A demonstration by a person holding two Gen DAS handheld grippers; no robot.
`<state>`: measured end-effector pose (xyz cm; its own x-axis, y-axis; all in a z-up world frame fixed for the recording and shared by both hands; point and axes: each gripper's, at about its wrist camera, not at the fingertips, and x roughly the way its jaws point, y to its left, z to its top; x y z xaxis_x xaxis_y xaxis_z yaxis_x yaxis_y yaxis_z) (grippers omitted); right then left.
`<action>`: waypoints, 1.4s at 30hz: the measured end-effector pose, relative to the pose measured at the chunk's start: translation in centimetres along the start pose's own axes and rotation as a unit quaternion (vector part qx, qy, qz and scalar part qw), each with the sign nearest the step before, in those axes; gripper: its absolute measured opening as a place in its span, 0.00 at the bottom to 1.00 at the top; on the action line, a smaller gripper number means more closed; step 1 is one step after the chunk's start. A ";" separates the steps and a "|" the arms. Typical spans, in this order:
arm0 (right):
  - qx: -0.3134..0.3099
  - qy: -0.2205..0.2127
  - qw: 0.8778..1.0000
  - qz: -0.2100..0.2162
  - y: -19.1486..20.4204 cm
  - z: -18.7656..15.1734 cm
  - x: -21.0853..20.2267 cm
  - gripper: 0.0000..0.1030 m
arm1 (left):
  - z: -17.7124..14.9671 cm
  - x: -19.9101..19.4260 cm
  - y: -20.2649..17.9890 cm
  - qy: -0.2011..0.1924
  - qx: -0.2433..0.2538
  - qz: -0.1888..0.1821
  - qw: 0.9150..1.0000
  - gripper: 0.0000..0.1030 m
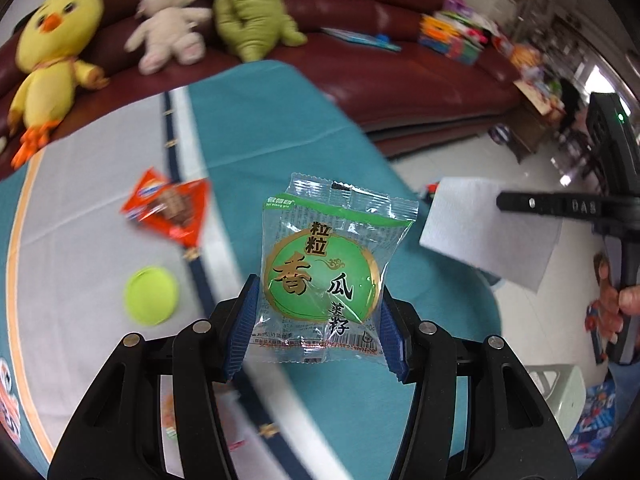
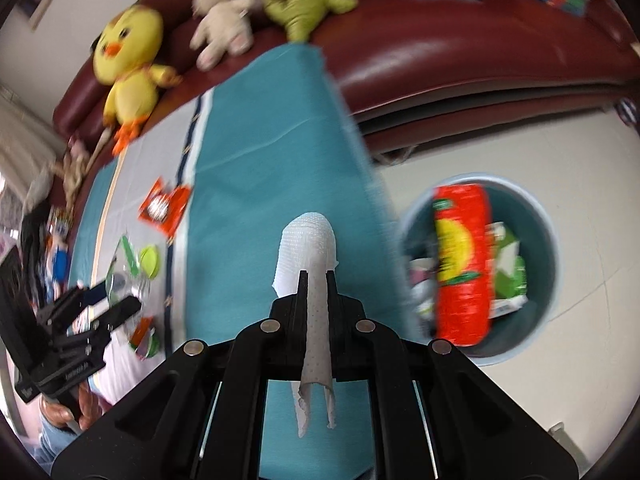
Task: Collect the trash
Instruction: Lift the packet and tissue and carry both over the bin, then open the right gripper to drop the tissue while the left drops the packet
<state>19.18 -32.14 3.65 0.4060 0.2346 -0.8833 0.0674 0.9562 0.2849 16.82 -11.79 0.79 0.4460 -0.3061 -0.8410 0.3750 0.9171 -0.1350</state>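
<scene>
Both tongs clamped, carrying trash: left gripper (image 1: 318,312) pinching wrapper (image 1: 324,268), right gripper (image 2: 317,280) squeezing tissue (image 2: 310,248); bin (image 2: 548,240) lying rightward, nearer the right gripper.

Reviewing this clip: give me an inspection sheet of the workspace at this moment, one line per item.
Surface: table under a teal and white cloth.
Job's things: green snack packet in the left tool; white paper towel in the right tool; bin on the floor, already holding wrappers.
Clutter: orange wrapper and green lid lying on the cloth.
Grippers: left tool clamped on the packet's sides; right tool shut on the towel.
Cables: nothing seen.
Surroundings: dark red sofa with a yellow chick plush, a white plush and a green plush; pale tiled floor.
</scene>
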 end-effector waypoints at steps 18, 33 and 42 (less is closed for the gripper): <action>0.103 -0.020 0.993 -0.046 -16.1 0.1 -0.8 0.07 | 5.0 7.4 -13.0 0.040 0.090 -0.048 0.994 0.54; 0.089 0.010 0.996 0.000 -16.6 1.6 3.0 0.10 | 6.3 10.4 -15.0 0.053 0.081 -0.047 0.994 0.54; 0.078 0.025 0.997 -0.011 -16.8 1.8 4.5 0.42 | 6.4 10.9 -15.0 0.059 0.071 -0.048 0.995 0.54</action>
<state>21.47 -47.48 -4.43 0.3568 0.2253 -0.9066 0.2183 0.9235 0.3154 21.27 -30.56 -2.99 0.3083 -0.3505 -0.8844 0.5255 0.8377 -0.1488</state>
